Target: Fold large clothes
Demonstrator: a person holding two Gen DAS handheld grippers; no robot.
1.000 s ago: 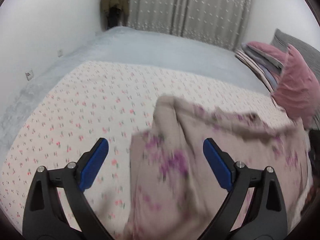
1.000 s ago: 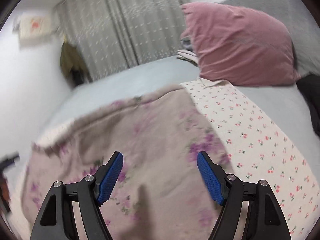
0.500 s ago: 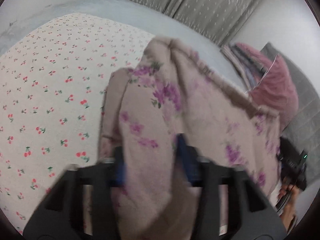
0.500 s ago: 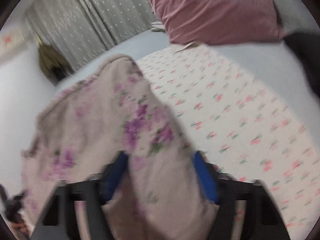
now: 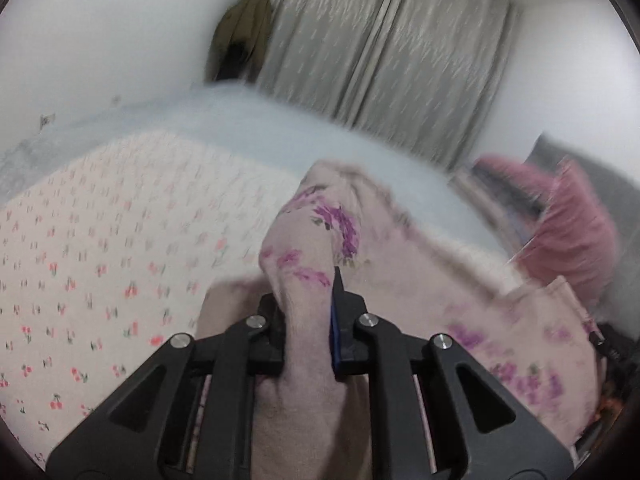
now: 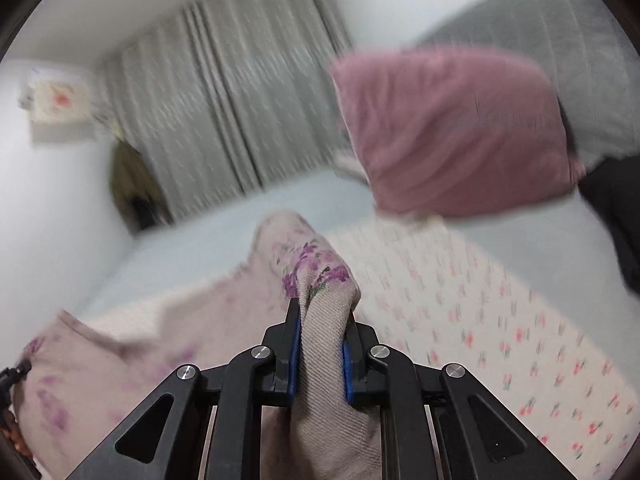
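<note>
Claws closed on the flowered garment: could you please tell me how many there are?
2. The left claw pinches one bunch of the garment; the right claw pinches another.

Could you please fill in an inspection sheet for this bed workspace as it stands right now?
Surface: bed with a pale blue cover, a cherry-print sheet spread over it.
Job's things: beige floral garment, bunched and pulled up at two places, the rest draped on the sheet.
Clutter: pink pillow at the head of the bed, grey cushion behind it, folded stack beside the pillow.
Grippers: left gripper shut on the garment; right gripper shut on the garment.
Cables: nothing seen.
Surroundings: grey curtain, white walls, dark coat hanging in the corner, small picture on the wall; both views blurred.
</note>
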